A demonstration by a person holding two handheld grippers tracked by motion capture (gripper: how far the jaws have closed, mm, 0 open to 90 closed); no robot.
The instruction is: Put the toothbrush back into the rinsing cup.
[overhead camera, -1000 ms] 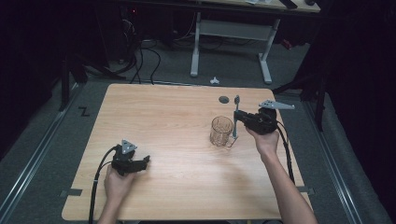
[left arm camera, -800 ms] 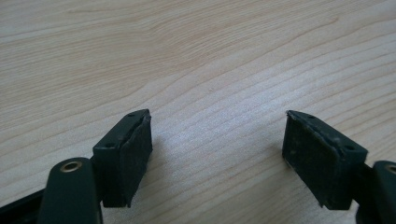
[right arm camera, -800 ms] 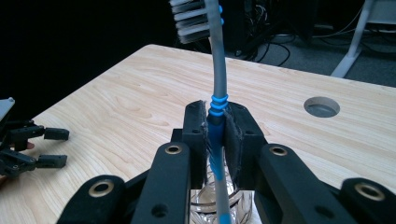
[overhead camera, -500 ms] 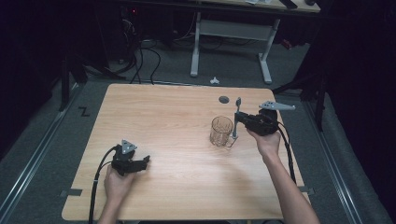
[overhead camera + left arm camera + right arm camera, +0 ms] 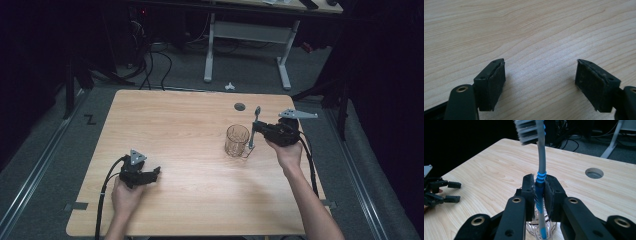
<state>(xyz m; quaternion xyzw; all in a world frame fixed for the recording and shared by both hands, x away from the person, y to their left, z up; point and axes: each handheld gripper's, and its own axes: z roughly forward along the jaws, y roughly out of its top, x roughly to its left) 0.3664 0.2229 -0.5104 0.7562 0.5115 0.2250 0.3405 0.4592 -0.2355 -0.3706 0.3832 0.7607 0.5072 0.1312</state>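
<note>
Table (image 5: 180,130): wood, glass (image 5: 236,140) stood upright right of centre.
Right gripper (image 5: 539,195): pressed on toothbrush (image 5: 540,162) handle, bristles up, lower end seen above glass in right gripper view.
Toothbrush to be kept vertical, lowered slowly inside rim, released only when bottom is touched.
Left gripper (image 5: 540,82): spread, nothing held, rested low over table.

In the right gripper view the grey-and-blue plastic toothbrush (image 5: 541,170) loses the top of its bristled head to the upper edge, and its lower handle blurs behind the black jaws. The clear ribbed glass cup (image 5: 541,230) is mostly hidden by those jaws and cut by the bottom edge. In the high view the toothbrush (image 5: 253,131) is too small to show any bristles.
</note>
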